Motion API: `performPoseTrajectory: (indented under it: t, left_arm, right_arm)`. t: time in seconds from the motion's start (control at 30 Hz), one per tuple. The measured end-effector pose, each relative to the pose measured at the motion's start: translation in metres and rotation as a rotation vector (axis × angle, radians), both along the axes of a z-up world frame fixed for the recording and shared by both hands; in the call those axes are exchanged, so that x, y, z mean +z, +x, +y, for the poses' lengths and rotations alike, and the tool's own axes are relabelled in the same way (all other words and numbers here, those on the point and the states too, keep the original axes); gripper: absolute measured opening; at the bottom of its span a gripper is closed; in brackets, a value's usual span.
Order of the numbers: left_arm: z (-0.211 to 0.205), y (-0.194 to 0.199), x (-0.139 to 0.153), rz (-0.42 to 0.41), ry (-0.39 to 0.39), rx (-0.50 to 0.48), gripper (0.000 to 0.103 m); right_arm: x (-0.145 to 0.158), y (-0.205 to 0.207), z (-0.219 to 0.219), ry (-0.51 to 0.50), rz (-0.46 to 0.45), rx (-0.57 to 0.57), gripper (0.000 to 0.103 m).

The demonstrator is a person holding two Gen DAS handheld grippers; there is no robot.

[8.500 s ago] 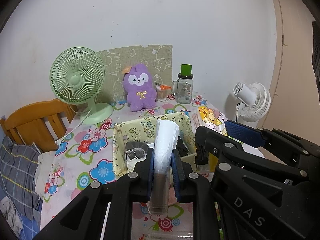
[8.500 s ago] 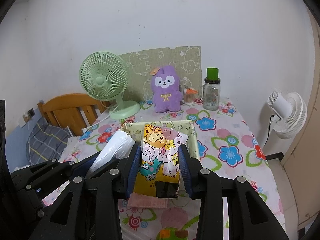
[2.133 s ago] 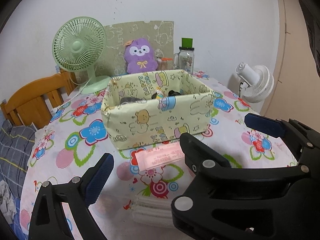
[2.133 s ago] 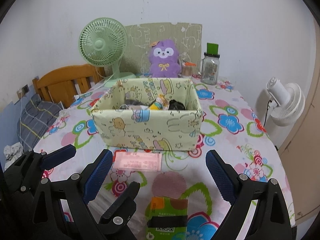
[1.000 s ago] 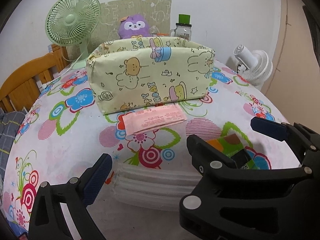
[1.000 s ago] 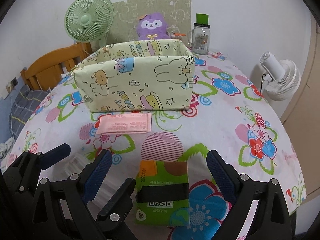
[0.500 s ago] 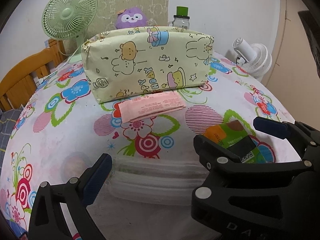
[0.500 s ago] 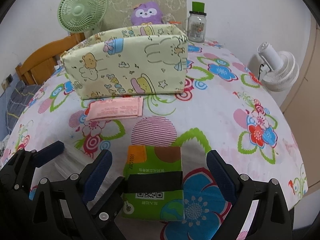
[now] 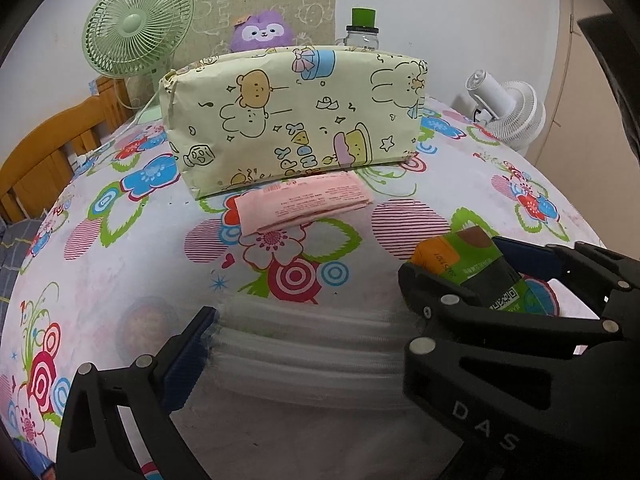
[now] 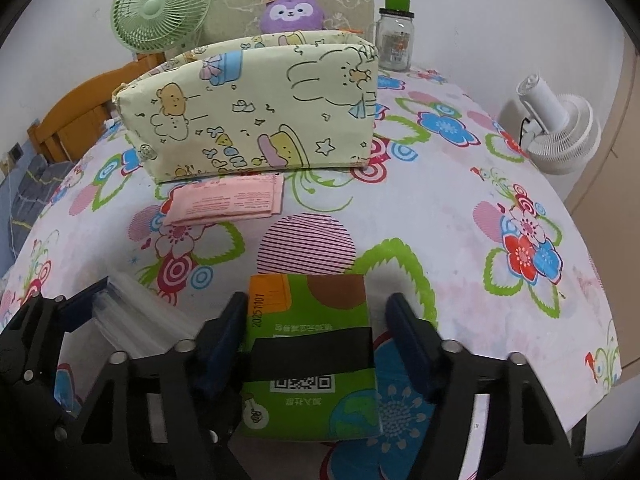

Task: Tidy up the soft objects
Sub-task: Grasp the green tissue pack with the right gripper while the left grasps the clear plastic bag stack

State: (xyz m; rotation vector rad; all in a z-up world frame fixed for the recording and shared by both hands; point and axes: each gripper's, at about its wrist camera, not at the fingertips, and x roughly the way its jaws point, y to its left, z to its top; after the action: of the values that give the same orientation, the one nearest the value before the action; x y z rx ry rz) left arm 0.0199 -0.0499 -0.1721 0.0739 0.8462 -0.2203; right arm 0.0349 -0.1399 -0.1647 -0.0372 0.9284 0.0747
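A clear plastic pack [image 9: 304, 344] lies on the flowered tablecloth near the front. My left gripper [image 9: 308, 320] is open with its fingers either side of it. A green tissue pack [image 10: 310, 360] lies to the right. My right gripper [image 10: 316, 324] straddles it, jaws narrowed, left pad touching, right pad a little apart. The green pack also shows in the left wrist view [image 9: 476, 272]. A pink flat packet [image 10: 224, 200] lies in front of the yellow cartoon-print fabric box [image 10: 256, 116]; the box's inside is hidden.
Behind the box stand a green desk fan [image 10: 160, 4], a purple plush toy [image 10: 290, 10] and a glass jar with a green lid [image 10: 396, 44]. A white fan [image 10: 560, 132] is off the table's right edge. A wooden chair [image 9: 48, 152] is at left.
Both grippers released a white roll and a cartoon pack at the box, drew back and lowered to the table. The right jaws have narrowed around the green pack.
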Motion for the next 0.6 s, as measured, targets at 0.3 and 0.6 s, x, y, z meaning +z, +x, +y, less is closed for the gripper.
performPoseTrajectory:
  t: [0.3,0.6]
  left_arm:
    - [0.001,0.000,0.001,0.000,-0.007,0.002,0.100]
    - [0.001,0.005,0.010,-0.011,-0.013,0.002,0.099]
  right_arm:
    - [0.002,-0.001,0.004,0.011,-0.005,0.022,0.055]
    - [0.011,0.003,0.001,0.014,-0.026,0.018,0.055]
